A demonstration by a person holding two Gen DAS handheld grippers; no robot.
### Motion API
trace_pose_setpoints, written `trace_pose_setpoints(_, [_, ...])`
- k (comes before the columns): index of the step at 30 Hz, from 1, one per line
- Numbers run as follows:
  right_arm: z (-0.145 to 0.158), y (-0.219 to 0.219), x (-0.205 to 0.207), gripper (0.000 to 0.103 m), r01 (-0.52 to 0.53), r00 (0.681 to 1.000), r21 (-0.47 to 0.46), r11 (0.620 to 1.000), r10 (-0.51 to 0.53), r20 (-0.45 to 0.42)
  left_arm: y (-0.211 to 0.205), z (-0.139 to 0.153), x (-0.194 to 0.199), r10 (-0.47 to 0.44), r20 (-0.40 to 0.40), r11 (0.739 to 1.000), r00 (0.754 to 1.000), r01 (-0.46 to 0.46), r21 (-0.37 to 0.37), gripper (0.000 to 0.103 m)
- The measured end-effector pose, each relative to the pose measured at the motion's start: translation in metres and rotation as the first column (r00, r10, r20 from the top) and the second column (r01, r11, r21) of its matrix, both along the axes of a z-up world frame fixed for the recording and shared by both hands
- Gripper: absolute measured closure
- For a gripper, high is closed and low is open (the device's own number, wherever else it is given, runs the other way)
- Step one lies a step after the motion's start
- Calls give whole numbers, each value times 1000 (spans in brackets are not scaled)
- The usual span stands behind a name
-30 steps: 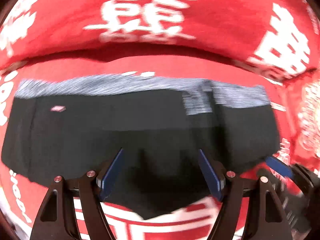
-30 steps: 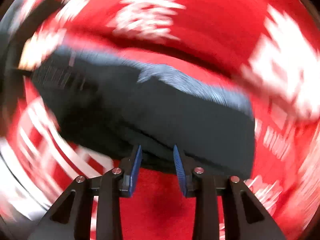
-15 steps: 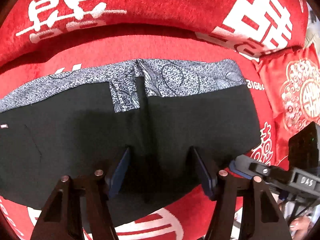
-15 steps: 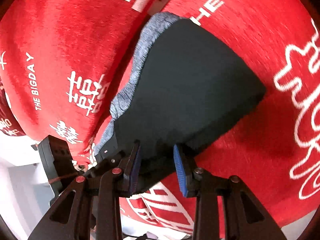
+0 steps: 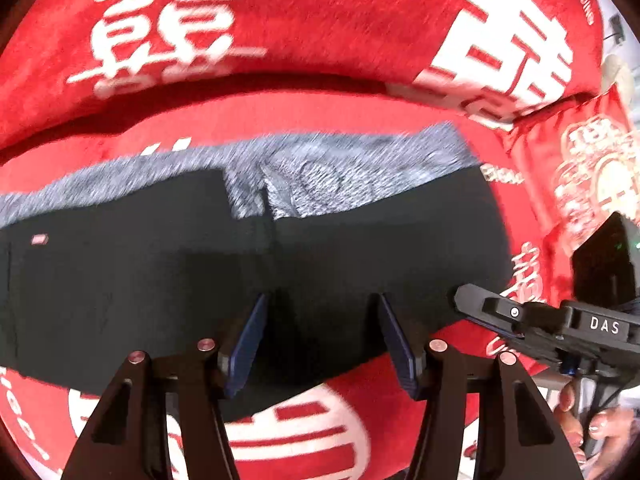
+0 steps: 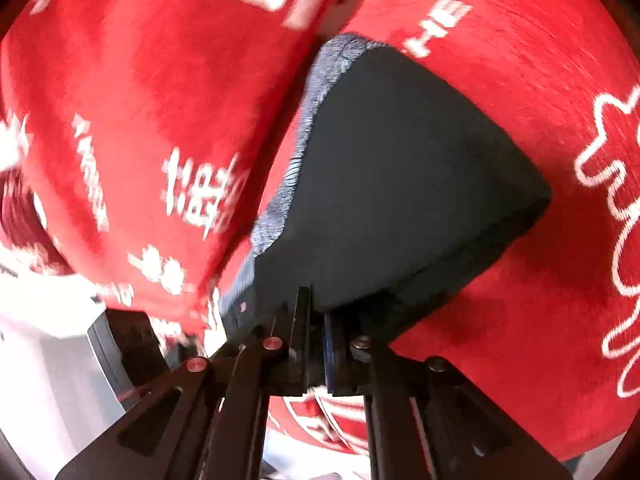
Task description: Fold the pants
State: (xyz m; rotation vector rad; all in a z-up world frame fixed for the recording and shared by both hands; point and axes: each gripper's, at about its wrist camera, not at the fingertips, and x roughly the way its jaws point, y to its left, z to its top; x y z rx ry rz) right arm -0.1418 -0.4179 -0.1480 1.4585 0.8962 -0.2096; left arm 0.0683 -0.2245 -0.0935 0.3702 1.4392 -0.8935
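The black pants point(image 5: 248, 280) with a grey patterned waistband point(image 5: 320, 176) lie flat across a red sofa seat. My left gripper point(image 5: 320, 344) is open, its blue pads over the pants' near edge, holding nothing. My right gripper point(image 6: 316, 332) is shut on the pants' near edge; the pants point(image 6: 400, 184) stretch away from it, waistband point(image 6: 304, 128) along their left side. In the left wrist view the right gripper point(image 5: 500, 316) reaches in at the pants' right corner.
The red sofa cover point(image 5: 280, 120) with white characters runs under and behind the pants; its backrest point(image 5: 320, 20) rises beyond. A red cushion point(image 5: 580, 168) sits at the right. A hand point(image 5: 592, 420) holds the right gripper. The sofa's front edge and white floor point(image 6: 48, 320) lie lower left.
My right gripper's jaws have closed on the pants' edge. My left gripper has stayed open and shifted slightly over the pants.
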Motion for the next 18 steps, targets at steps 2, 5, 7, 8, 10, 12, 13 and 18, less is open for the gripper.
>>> trace_pose_setpoints(2, [-13,5,4,98,-40,997,-11,999,39,-63,4,-19,-2,8,-1,998,1000,-8,67,44])
trace_pose_setpoints(5, [-36,6,10,97,-72,991,16,997,74,-107,11,-30,2,74,-42,995,996,-71,69,42])
trace_pose_setpoints(7, [-30,5,11,96,-102,991,-1,995,101,-86,10,-23,4,81,-8,994,997,-81,71,37])
trace_pose_setpoints(8, [-26,4,11,92,-135,988,-18,991,133,-81,10,-16,5,84,24,994,996,-86,68,37])
trace_pose_setpoints(10, [-11,4,11,79,-214,974,-64,975,209,-86,8,-4,7,83,42,995,996,-85,49,37])
trace_pose_setpoints(12, [8,1,6,58,-255,966,-135,958,245,-84,4,12,11,88,39,996,995,-88,3,37])
trace_pose_setpoints(13, [21,-4,5,58,-253,967,-191,948,244,-67,2,19,12,84,43,996,996,-84,-12,37])
trace_pose_setpoints(18, [49,-48,2,63,-192,981,-338,921,171,-92,-35,27,8,30,112,1000,993,-29,-9,37])
